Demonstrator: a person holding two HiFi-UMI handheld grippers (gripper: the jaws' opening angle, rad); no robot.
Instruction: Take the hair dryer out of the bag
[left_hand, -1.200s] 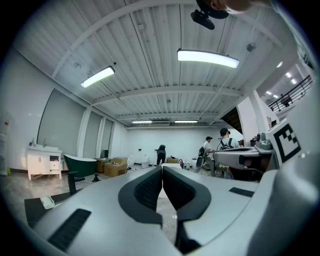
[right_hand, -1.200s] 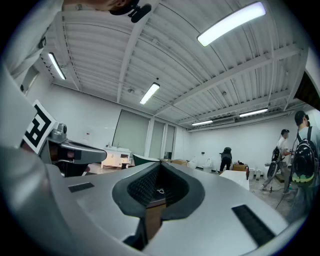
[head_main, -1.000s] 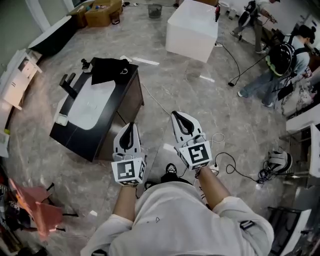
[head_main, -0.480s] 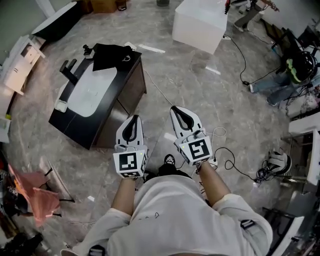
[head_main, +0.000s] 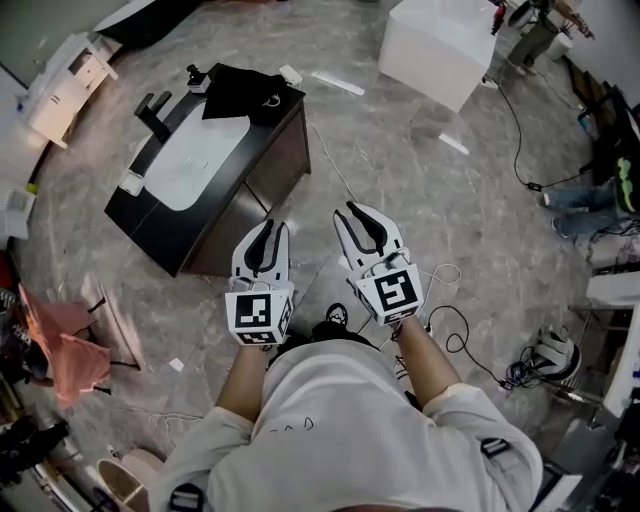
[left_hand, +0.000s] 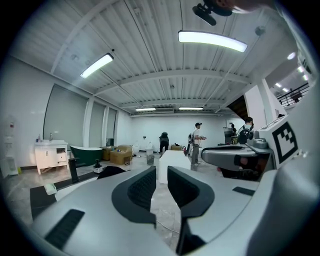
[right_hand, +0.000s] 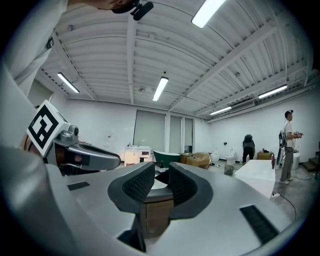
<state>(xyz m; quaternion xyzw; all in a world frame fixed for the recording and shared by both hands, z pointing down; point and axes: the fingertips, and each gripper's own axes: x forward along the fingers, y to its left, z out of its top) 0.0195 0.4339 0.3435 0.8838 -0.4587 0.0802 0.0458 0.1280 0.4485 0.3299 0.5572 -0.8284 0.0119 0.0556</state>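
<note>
Vs a sec ago, the black vanity & the bag on it sit nearer mid-frame, the white block has slid to upper right, and both pairs of jaws, shut then, now show a gap. The left gripper & right gripper are side by side in front of the person's torso, pointing toward the vanity. Jaws on both are opening, the gap is narrow, w/ nothing btwn the pads. Only floor & the white block show past the left's, and the vanity's brown cabinet front past the right's.

The black bag lies at the counter's far end, beyond the white basin & black faucet, well apart from both grippers. The hair dryer itself can't be seen; the bag is just a dark crumpled shape.

Btwn the grippers & the vanity is marble floor, w/ a thin white cord running from the vanity's corner. Cables loop on the floor near the right gripper, and a headset-like item lies further right, hard to make out. There's a pink cloth at left. A white cupboard at upper left is cut by the edge. Legs in jeans at the right edge are cut off too. In the left gripper view, a green bathtub, cardboard boxes & several people are far off, too small for detail.
</note>
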